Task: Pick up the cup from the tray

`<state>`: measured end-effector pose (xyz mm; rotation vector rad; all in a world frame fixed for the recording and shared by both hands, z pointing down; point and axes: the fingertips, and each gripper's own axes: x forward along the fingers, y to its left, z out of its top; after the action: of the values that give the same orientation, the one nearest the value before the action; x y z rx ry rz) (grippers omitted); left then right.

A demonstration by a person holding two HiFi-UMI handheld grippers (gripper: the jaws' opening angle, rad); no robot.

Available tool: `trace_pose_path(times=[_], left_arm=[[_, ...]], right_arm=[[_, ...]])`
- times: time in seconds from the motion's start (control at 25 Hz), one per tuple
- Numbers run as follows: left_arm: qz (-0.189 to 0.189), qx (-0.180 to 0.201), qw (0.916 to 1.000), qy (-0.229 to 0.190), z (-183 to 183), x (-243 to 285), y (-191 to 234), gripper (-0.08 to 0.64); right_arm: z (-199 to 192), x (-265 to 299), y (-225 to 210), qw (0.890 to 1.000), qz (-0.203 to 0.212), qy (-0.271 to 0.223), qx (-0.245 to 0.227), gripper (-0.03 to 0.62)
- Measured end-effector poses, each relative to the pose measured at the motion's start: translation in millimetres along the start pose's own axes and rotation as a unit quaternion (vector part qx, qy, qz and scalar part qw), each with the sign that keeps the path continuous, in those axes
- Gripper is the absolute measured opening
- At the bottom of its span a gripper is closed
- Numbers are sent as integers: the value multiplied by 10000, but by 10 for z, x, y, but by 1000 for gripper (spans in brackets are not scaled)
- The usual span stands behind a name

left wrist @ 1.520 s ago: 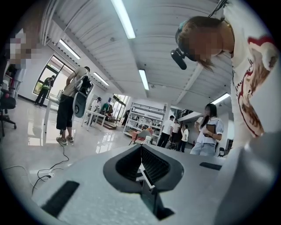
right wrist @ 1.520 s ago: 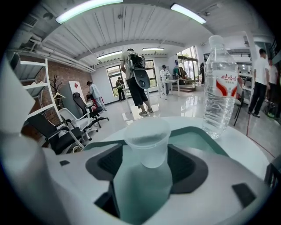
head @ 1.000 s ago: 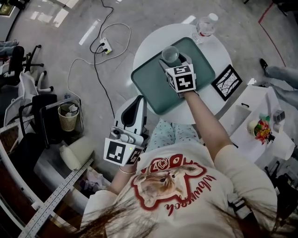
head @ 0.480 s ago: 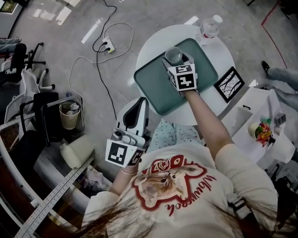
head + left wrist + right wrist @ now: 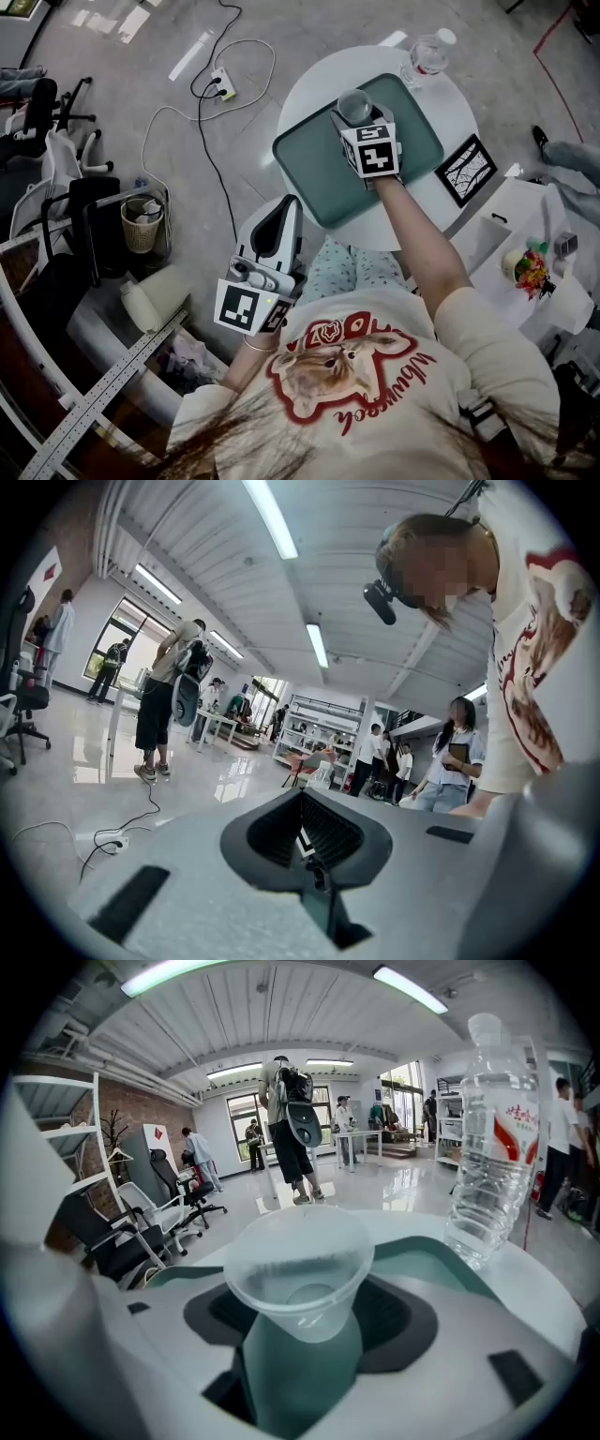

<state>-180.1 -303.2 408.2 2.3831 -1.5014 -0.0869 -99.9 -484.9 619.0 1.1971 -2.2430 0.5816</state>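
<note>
R hand-held gripper point(image 5: 357, 116) still clamped on cup point(image 5: 352, 103) over tray point(image 5: 309, 178); L hand-held gripper point(image 5: 278, 212) shut, empty, unmoved.

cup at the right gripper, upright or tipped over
Upright: the cup stands mouth up, gripped between the jaws of the right gripper, above the tray.

Cup point(image 5: 298, 1269) clr plastic, glossy; tray point(image 5: 319, 178) matt.

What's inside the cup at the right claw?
Nothing shows: the clear cup looks empty, its round bottom visible through the open top. The right claw covers its lower part, so contact with the tray is hidden.
</note>
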Motion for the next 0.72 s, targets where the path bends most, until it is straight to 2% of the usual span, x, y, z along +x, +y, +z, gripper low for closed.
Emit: trace_pose_path(times=[0.16, 0.32, 0.72], left_arm=[[93, -6, 10000, -15, 3, -30, 27, 14], [126, 15, 9999, -38, 21, -33, 32, 14], [-133, 69, 9998, -158, 99, 107, -168, 14]], right_arm=[[41, -28, 20, 9999, 40, -98, 12, 302], [169, -164, 91, 9991, 123, -347, -194, 302], [413, -842, 150, 9969, 267, -671, -300, 302]])
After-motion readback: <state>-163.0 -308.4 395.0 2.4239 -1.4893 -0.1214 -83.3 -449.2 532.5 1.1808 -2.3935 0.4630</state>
